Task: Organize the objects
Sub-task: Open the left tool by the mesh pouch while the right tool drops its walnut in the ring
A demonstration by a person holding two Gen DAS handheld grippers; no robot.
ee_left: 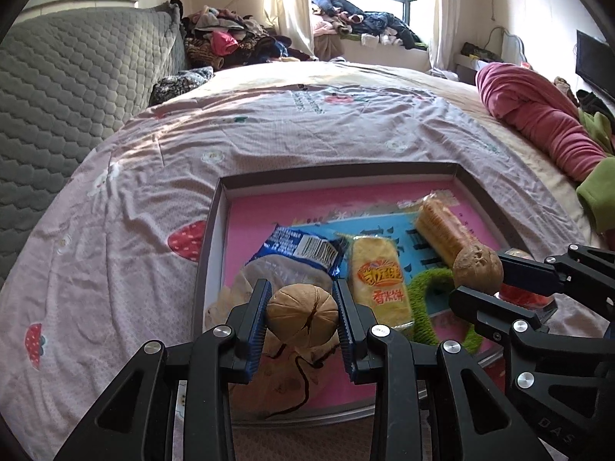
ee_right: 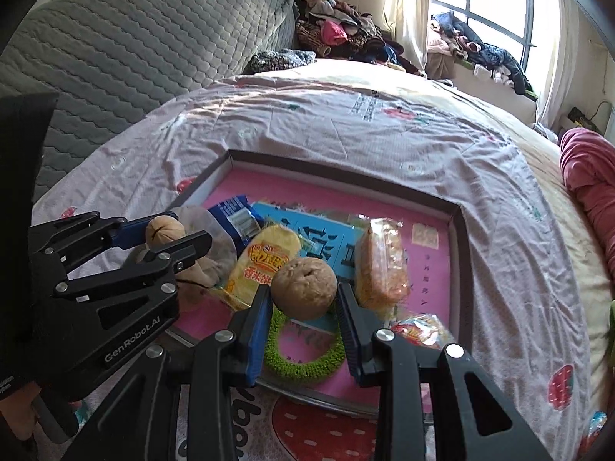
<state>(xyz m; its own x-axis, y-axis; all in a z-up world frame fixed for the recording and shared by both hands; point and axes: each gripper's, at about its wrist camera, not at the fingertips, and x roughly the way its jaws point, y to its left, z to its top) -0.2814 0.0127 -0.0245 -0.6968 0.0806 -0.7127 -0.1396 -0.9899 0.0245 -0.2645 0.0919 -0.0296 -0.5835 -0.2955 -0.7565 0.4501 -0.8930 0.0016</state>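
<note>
- The left gripper (ee_left: 301,317) clamps a pale walnut (ee_left: 303,315) between its blue ribbed pads, above the near left corner of the box (ee_left: 338,174); the right gripper (ee_right: 303,299) grips a darker, rougher nut (ee_right: 304,283) the same way, over the box's near middle.
- The pale walnut's seam runs roughly upright with a dark crack low on its face; the rough nut shows a pitted dimple toward the camera. Both are near-round, with no clear long axis.
- The shallow, grey-rimmed cardboard box lies on a wrinkled strawberry-print sheet (ee_left: 153,161).
- Inside: a glossy yellow packet (ee_left: 380,280), long axis near to far; a clear-wrapped cracker roll (ee_left: 442,230), angled far-left to near-right; a fuzzy green ring (ee_right: 303,361); a blue-and-white bag (ee_left: 296,253).
- Both grippers hide the box's near edge; a red packet (ee_right: 421,330) is partly covered.
</note>
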